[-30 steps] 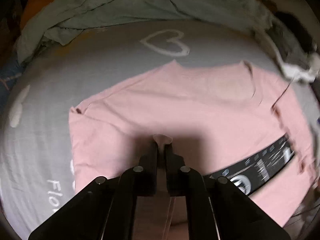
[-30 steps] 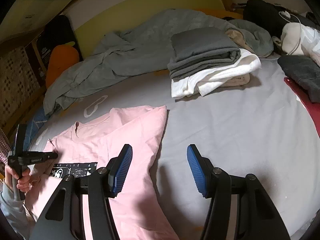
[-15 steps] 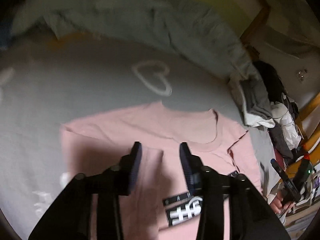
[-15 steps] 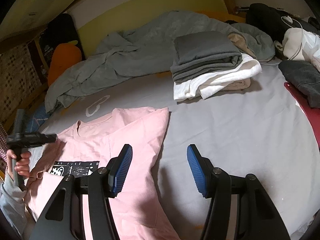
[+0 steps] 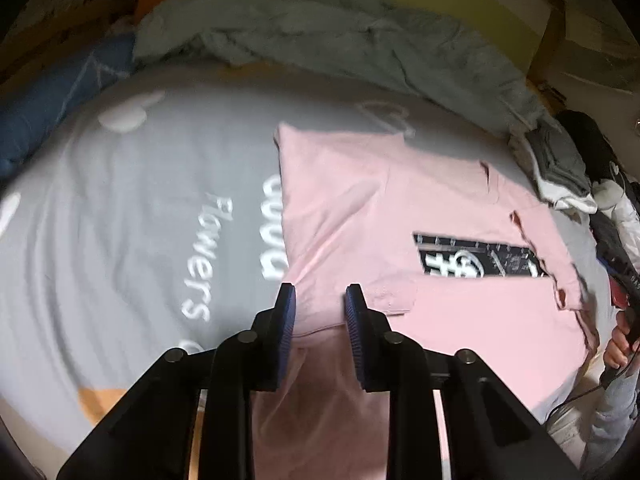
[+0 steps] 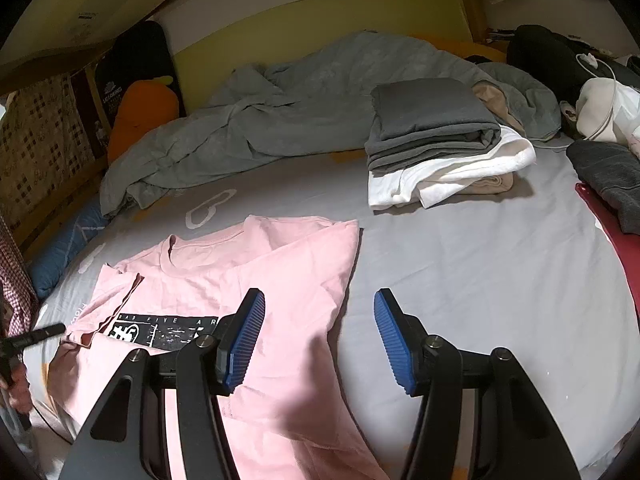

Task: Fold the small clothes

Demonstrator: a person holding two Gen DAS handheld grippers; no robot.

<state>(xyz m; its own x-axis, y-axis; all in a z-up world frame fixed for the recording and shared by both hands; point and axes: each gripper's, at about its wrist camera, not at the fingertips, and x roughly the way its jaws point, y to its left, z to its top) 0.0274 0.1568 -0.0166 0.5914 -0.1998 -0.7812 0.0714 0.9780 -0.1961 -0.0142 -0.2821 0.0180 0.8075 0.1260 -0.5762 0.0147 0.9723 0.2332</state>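
Observation:
A pink T-shirt with a black printed band lies flat on the grey bed sheet, both sides folded inward. In the left wrist view the pink T-shirt spreads ahead. My left gripper hovers over its near left edge. Its jaws are closing, with nothing pinched between the blue pads. From the right wrist view, that left gripper shows at the far left, held by a hand. My right gripper stands open above the shirt's right edge, holding nothing.
A folded stack of grey and white clothes sits at the back right. A crumpled grey blanket runs along the back, with an orange carrot-shaped cushion at its left. Dark cloth lies at the right edge.
My left gripper let go of the pink fold it was pinching, opened, swung toward the shirt's left side, and its gap has narrowed again. My right gripper has stayed put.

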